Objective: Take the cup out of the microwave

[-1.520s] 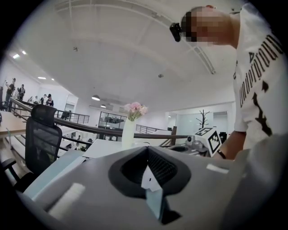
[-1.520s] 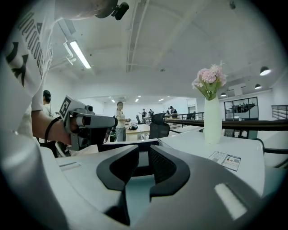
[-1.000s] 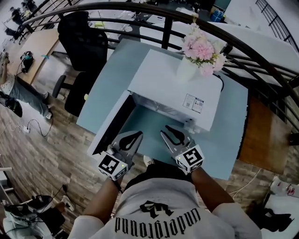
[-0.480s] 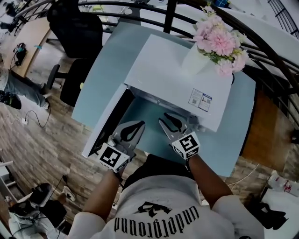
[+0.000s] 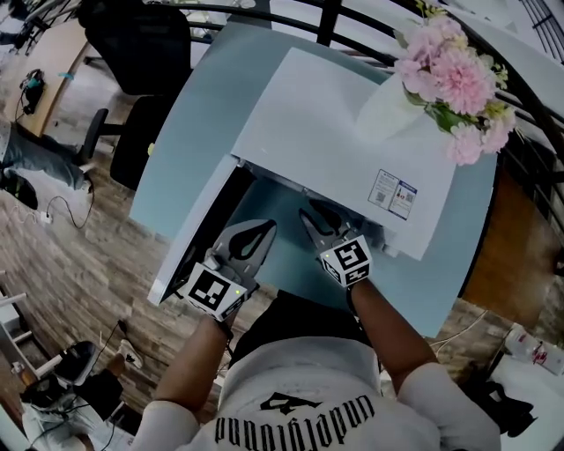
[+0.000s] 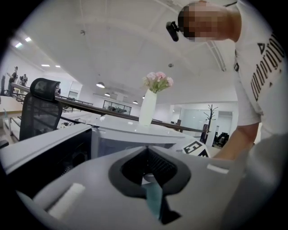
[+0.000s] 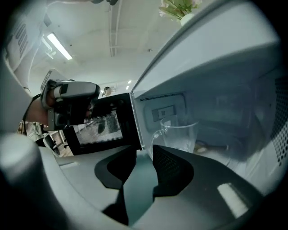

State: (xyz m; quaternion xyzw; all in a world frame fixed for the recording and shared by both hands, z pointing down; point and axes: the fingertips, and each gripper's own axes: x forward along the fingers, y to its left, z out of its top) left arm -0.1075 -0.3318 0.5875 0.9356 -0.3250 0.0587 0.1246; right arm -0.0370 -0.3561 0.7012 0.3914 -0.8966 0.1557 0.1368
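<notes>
A white microwave point(image 5: 335, 132) stands on a light blue table point(image 5: 189, 123) with its door point(image 5: 198, 233) swung open to the left. In the right gripper view a clear glass cup point(image 7: 179, 134) with a handle stands upright inside the cavity, just beyond my right gripper point(image 7: 144, 150), whose jaws are a little apart and hold nothing. From the head view that right gripper point(image 5: 310, 213) is at the mouth of the cavity, and the cup is hidden. My left gripper point(image 5: 263, 229) hangs beside the open door, jaws together and empty point(image 6: 146, 148).
A white vase point(image 5: 388, 106) of pink flowers point(image 5: 454, 75) sits on top of the microwave at the back right. A black office chair point(image 5: 137, 40) stands left of the table. A dark railing point(image 5: 326, 18) runs behind it. Wood floor lies below.
The head view has shifted forward over the microwave. My right gripper has edged forward to the cavity's mouth. The left gripper stays by the door.
</notes>
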